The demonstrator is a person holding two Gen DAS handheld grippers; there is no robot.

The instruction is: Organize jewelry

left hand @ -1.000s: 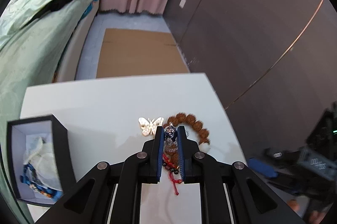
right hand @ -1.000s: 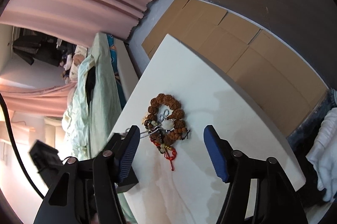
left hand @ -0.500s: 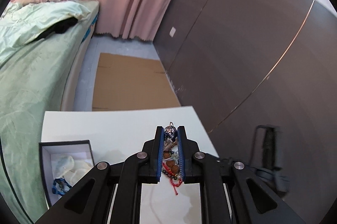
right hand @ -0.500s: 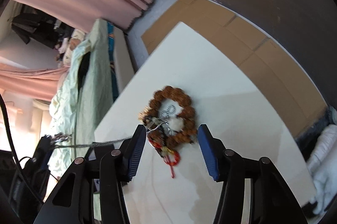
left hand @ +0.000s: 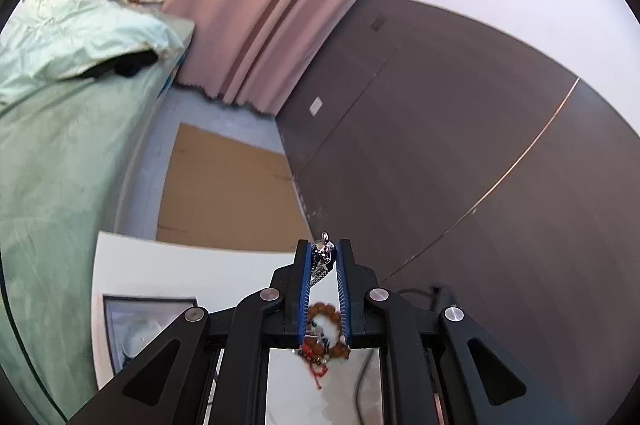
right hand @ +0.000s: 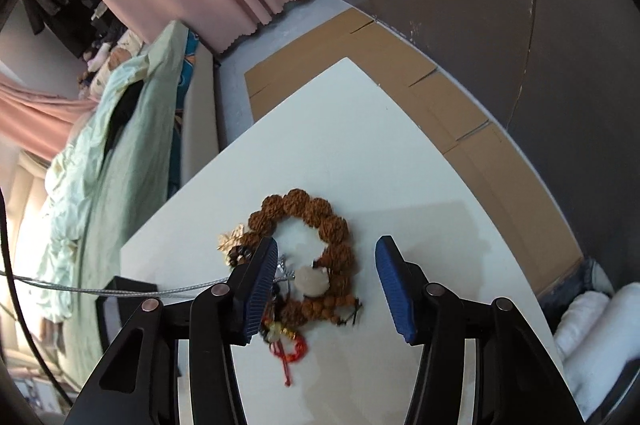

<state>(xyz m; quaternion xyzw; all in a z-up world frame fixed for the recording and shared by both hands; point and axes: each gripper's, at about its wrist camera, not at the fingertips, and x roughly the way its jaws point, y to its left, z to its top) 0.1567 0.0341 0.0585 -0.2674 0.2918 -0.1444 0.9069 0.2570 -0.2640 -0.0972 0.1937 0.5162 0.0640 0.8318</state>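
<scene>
My left gripper [left hand: 323, 257] is shut on a silver pendant [left hand: 323, 253] of a silver chain necklace and holds it high above the white table [left hand: 160, 265]. The chain [right hand: 120, 291] stretches taut to the left in the right wrist view. A brown bead bracelet [right hand: 316, 221] with a white stone [right hand: 312, 281], a red knotted cord [right hand: 290, 355] and a gold butterfly [right hand: 230, 239] lie on the table [right hand: 360, 145]. My right gripper [right hand: 326, 277] is open, just above the bracelet pile. The bracelet also shows far below in the left wrist view [left hand: 324, 311].
An open dark jewelry box [left hand: 148, 329] with white lining sits at the table's left side. A green-covered bed [left hand: 60, 145] runs along the left. Cardboard sheets [right hand: 440, 97] lie on the floor beyond the table, before a dark wall [left hand: 460, 145].
My left gripper has risen high with the pendant, pulling the chain out of the pile. My right gripper has moved closer to the bracelet and stays open.
</scene>
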